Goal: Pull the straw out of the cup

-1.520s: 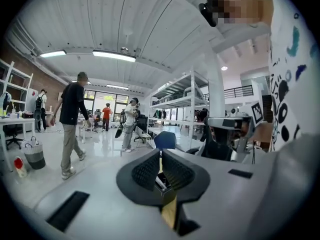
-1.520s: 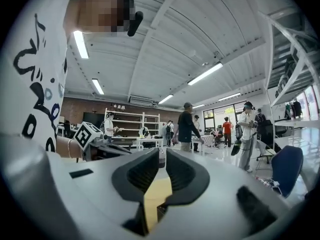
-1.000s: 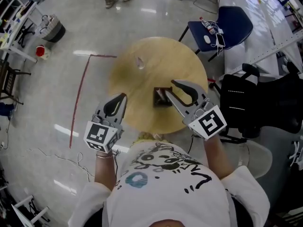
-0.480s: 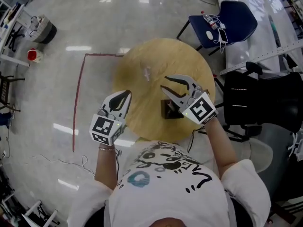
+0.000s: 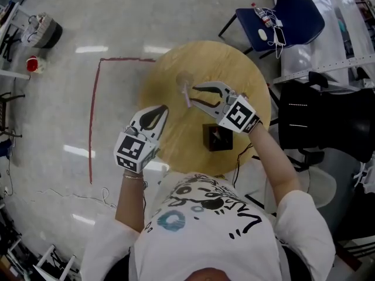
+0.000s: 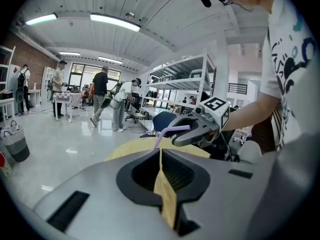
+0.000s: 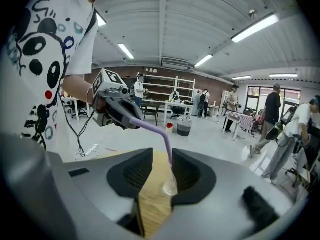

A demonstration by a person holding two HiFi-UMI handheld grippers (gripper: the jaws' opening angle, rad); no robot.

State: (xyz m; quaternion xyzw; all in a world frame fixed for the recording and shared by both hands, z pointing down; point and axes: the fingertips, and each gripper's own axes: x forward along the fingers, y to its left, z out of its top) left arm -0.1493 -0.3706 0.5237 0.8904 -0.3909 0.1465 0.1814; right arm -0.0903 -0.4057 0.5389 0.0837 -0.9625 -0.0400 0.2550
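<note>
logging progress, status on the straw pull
Left gripper shut, empty, standing off. Right gripper open, straw at its jaw mouth, not gripped. Straw in the clear cup. Nothing blocking.

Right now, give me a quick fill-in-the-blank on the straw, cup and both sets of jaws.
1. The purple straw stands in the clear ___ on the table.
2. The right gripper has its jaws ___, with the straw just ahead of them.
3. The left gripper has its jaws ___ and holds nothing.
4. The dark box sits nearer the ___ gripper.

Missing words: cup; open; shut; right
</note>
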